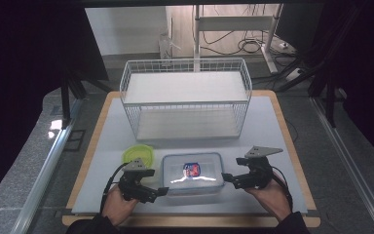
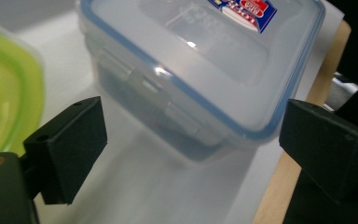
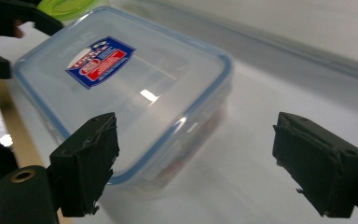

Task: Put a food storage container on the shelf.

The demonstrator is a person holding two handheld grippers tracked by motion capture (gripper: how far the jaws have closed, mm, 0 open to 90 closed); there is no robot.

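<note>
A clear plastic box with a blue-rimmed lid sits near the front edge of the white table, between the two claws. Its long side runs left to right across the table, parallel to the front edge, and its lid faces up with a red and blue label near the middle. The print on that label is too small and blurred to read. Something reddish shows faintly through the box wall in the right gripper view, but I cannot tell what it is.

The left claw is at the box's front left corner with its jaws spread wide, holding nothing; in the left gripper view the box corner lies between the jaws but apart from both. The right claw is just beside the box's right end, jaws also wide apart and empty.

A lime green lid or dish lies just behind and left of the box, partly hidden by the left claw's grey plate. Further back stands a white wire shelf rack, well apart from the box.
</note>
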